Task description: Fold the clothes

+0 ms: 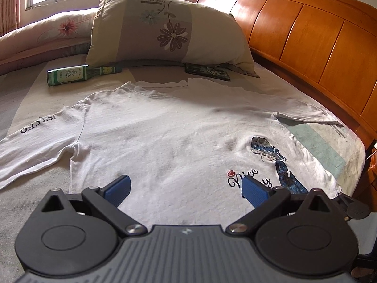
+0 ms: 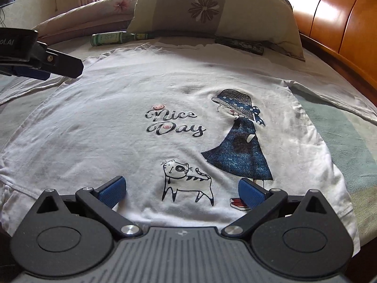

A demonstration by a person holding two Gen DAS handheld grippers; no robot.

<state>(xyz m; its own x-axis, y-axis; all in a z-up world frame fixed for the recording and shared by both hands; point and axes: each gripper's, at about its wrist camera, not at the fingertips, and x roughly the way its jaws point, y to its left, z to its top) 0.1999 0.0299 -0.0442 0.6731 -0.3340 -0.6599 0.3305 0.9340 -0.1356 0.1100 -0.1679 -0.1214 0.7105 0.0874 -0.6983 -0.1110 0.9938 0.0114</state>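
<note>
Both grippers hang wide apart and empty over the bed: the left gripper (image 1: 185,188) sits above the lower left part of the white long-sleeved shirt (image 1: 165,127), the right gripper (image 2: 181,189) above the hem near the printed cat (image 2: 186,181). In the right wrist view the left gripper (image 2: 40,68) shows from the side over the shirt's left shoulder area; whether either tool touches the cloth cannot be told. The shirt lies face up and spread flat on the bed sheet (image 1: 21,89), collar toward the pillow (image 1: 165,28), left sleeve (image 1: 30,141) stretched out to the side, right sleeve (image 1: 306,115) running toward the wooden headboard (image 1: 306,35). No fold looks started. Risks, as a judgement: the cloth is thin and lies flat on a soft sheet, so a pinch could grab the sheet along with the shirt, or only the top layer, and the fold would drag or bunch. Uneven grips by the two sides would skew the fold line. A green bottle (image 1: 80,75) and a dark flat box (image 1: 207,72) lie just past the collar; pushing the shirt up the bed could roll the bottle or catch the collar on the box. The right sleeve near the bed edge could slip off.
</note>
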